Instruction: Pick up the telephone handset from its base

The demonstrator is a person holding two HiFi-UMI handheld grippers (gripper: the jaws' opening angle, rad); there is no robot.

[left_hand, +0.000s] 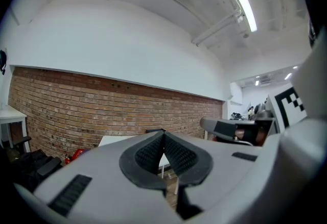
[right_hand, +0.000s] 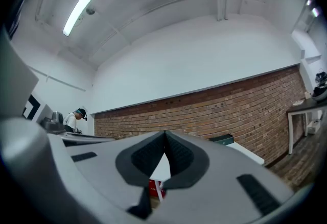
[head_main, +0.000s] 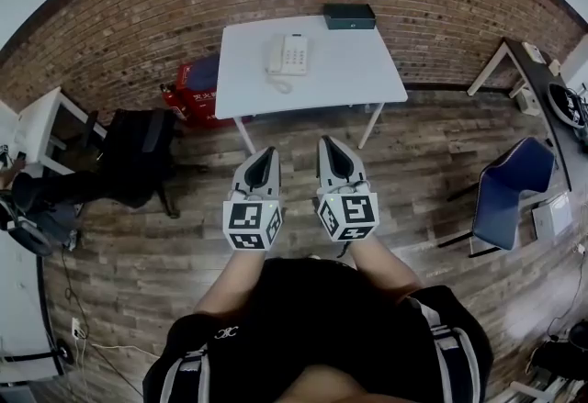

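White, the telephone sits near the far edge of a white table that stands against a brick wall. Its handset lies in the cradle on the left part of the base, untouched. Only the head view shows the phone at all. In both gripper views the jaws block that part of the tabletop.

The head view also shows the left gripper and the right gripper held side by side over the wooden floor, well short of the table and aimed toward it. Each gripper's own view settles its state: both pairs of jaws are clenched, their ribbed black pads meeting at the tips with nothing between them.

A dark green box rests on the table's back edge. It appears again in the right gripper view, but not in the left one. A red box stands on the floor beside the table's left legs, and the right gripper view catches it just below the closed jaws. That view alone shows a person in a cap at the far left. The blue chair off to the right appears only from the head.
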